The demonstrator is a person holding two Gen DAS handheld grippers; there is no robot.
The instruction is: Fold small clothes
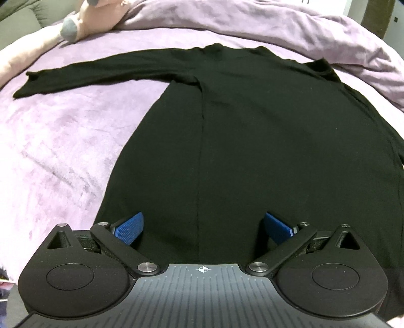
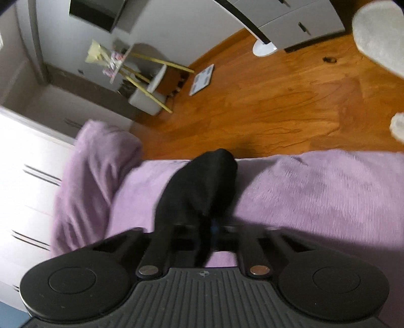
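Observation:
A black long-sleeved top (image 1: 252, 138) lies flat on the purple blanket (image 1: 63, 151), collar at the far end and one sleeve (image 1: 88, 73) stretched out to the left. My left gripper (image 1: 204, 222) hovers over the near hem, open, its blue pads (image 1: 130, 227) wide apart with the cloth below them. In the right wrist view, my right gripper (image 2: 210, 227) is shut on a black sleeve (image 2: 202, 181). That sleeve runs forward from the jaws toward the bed's edge. This view is blurred, and the fingertips are mostly hidden by the cloth.
A pink plush toy (image 1: 96, 17) sits at the far left of the bed and bunched blanket rises behind the collar. Past the bed's edge are a wooden floor (image 2: 277, 101), white drawers (image 2: 25, 189), a small table (image 2: 146, 83) and a bathroom scale (image 2: 202, 79).

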